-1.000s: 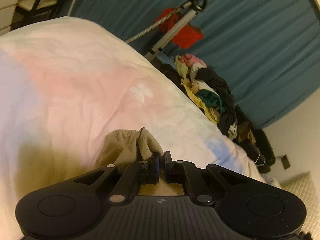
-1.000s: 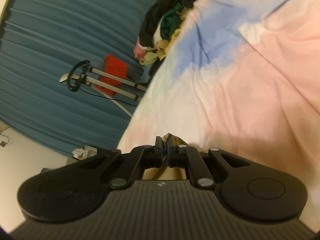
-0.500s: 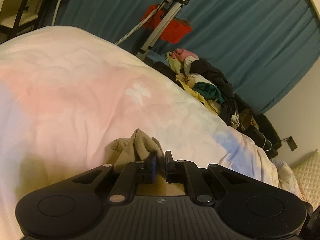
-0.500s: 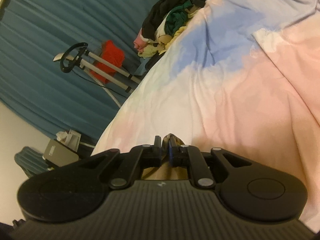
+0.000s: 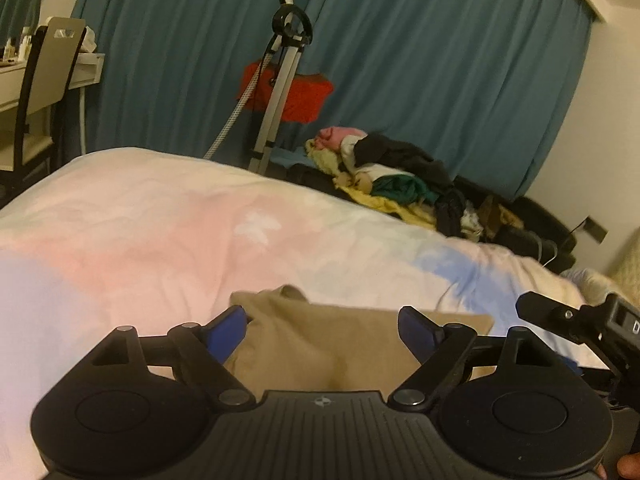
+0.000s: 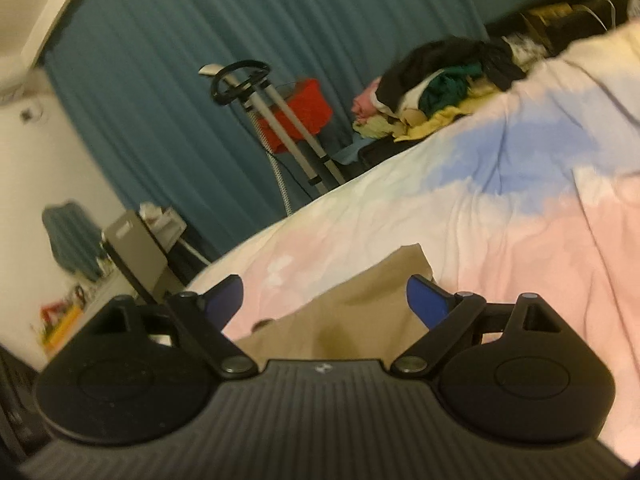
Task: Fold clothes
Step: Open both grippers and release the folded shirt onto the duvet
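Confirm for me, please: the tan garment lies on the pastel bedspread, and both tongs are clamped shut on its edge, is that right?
Not quite. The tan garment does lie on the pastel bedspread, but neither pair is clamped: the left tongs and right tongs are opening, blue pads clear of the cloth. The left and right wrist views each show it.

A teal curtain (image 5: 420, 60) hangs behind what looks like a garment steamer stand (image 5: 280, 92), beside a chair (image 5: 44, 80).
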